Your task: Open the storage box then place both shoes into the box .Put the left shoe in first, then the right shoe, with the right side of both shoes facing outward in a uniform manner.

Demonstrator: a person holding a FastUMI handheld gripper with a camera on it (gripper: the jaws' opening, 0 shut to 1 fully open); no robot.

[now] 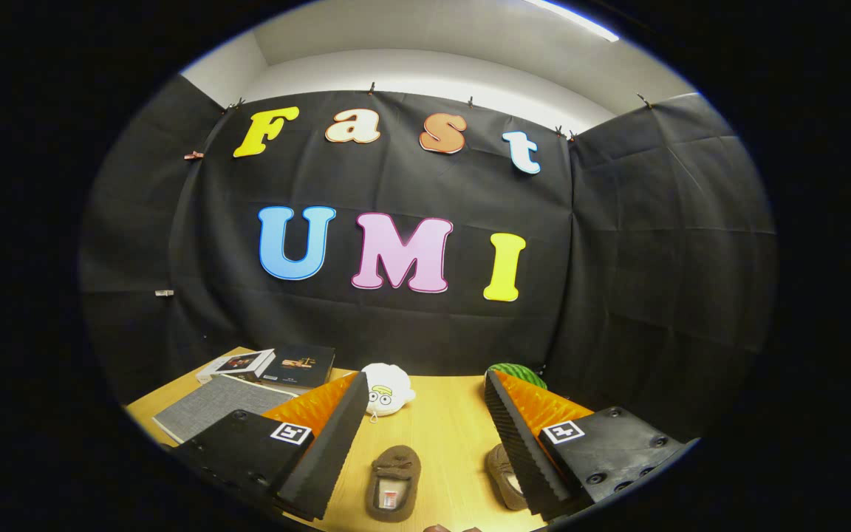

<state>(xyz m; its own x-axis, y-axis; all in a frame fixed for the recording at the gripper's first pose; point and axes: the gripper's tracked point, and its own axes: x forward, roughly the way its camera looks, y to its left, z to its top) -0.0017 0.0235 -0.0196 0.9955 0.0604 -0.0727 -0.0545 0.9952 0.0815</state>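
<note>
Fingers of the gripper [425, 443] stand spread wide apart above the wooden desk [444, 421], grasping nothing; each one shows a black ribbed pad on its inner face, an orange section behind it, and a black base with a small square marker. Between the fingers, on the desk below, lies a brown slipper-like shoe [394, 484] with its opening turned upward and a pale label visible inside. A second brown shoe [505, 476] lies just beside the right finger's ribbed pad, which covers part of it, so the two shoes sit near each other but apart, with bare desk between them. Beyond the fingers, near the far edge of the desk, a small white plush toy [387, 390] with round eyes rests close to the tip of the left finger. A green, striped, watermelon-like object [518, 374] peeks out behind the tip of the right finger; most of it is hidden. Off beyond the left finger, a grey fabric-covered book or flat case [211, 410] lies on the desk, and behind it are two more books, one white [237, 363] and one dark [300, 367], lying side by side. Black cloth hangs behind the desk as the booth's wall
</note>
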